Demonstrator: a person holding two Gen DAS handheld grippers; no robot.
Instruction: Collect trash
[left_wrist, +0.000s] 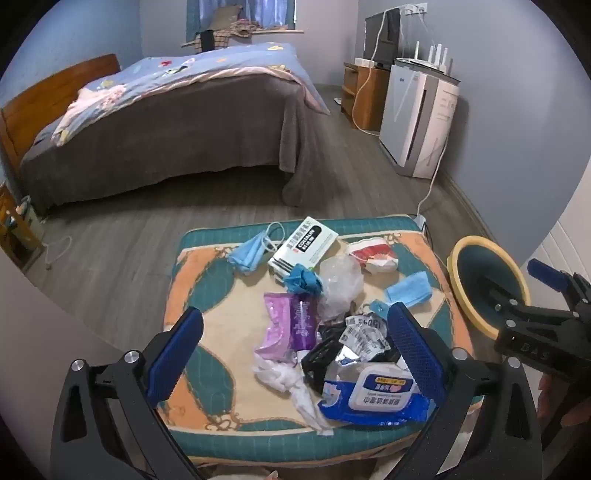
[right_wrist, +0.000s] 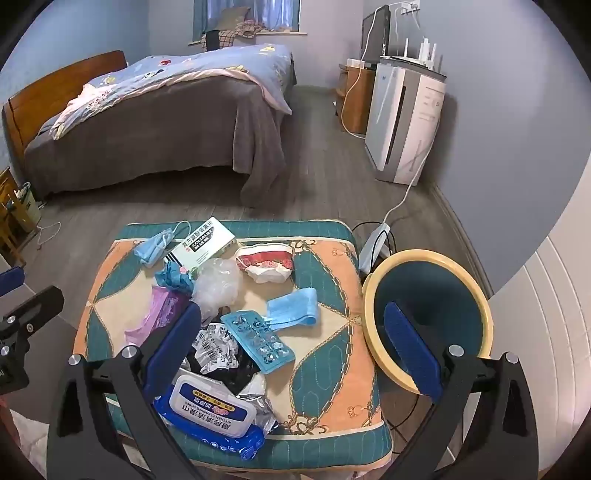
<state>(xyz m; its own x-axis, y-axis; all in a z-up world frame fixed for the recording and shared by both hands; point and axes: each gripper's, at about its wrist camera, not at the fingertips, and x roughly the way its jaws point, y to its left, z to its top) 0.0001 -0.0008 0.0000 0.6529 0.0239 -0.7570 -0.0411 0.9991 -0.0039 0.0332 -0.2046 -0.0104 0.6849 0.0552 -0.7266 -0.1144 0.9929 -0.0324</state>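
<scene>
On the cushion (right_wrist: 332, 266) – two blue face masks, one (right_wrist: 157, 242) at eleven o'clock, one (right_wrist: 293, 304) at three – one medicine box (right_wrist: 205, 242), one wipes pack (right_wrist: 214, 417), one blister sheet (right_wrist: 258, 338), one purple packet (left_wrist: 288, 325). One bin (right_wrist: 428, 317) beside it.

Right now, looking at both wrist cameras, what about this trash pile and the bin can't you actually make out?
- Yellow-rimmed teal bin: its bottom is hidden behind the right gripper in the right wrist view and behind that gripper's body in the left.
- Black crumpled item: mostly buried under foil wrappers; identity unclear.
- Blue wet-wipes pack: its left end sits behind a jaw pad.
- White medicine box: small print unreadable.
</scene>
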